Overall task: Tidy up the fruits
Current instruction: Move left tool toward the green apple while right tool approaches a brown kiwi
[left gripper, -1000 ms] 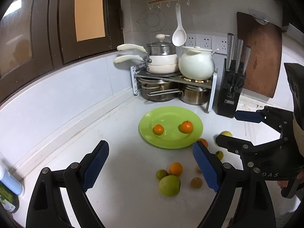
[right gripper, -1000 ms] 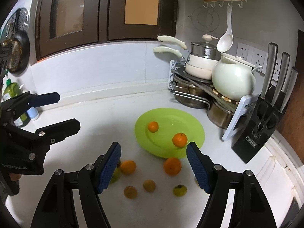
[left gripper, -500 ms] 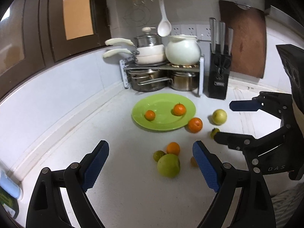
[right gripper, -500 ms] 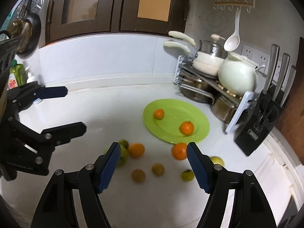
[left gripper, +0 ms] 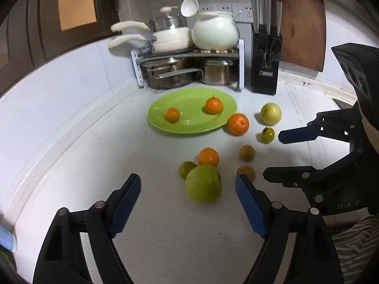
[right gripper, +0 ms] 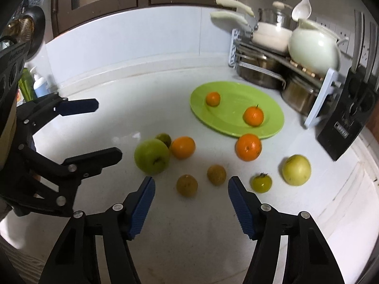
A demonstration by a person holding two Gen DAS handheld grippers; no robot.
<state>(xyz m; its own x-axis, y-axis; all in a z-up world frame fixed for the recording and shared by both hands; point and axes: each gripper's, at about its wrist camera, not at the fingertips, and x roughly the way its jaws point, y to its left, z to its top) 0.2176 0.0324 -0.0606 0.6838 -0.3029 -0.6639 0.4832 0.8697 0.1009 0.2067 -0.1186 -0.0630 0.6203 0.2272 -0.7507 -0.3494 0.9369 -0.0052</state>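
A green plate on the white counter holds two small oranges. Loose fruit lies in front of it: a big green apple, two oranges, a yellow apple, a small green fruit and two brown ones. My left gripper is open and empty, with the green apple just ahead between its fingers. My right gripper is open and empty, behind the brown fruits.
A pot rack with pans and a white pot stands behind the plate. A black knife block is to its right, a wooden board behind that. Bottles stand at the counter's far left.
Both grippers have pulled back from the plate, so all the loose fruit now shows. The green apple has come closer to my left fingers. No fruit has moved.
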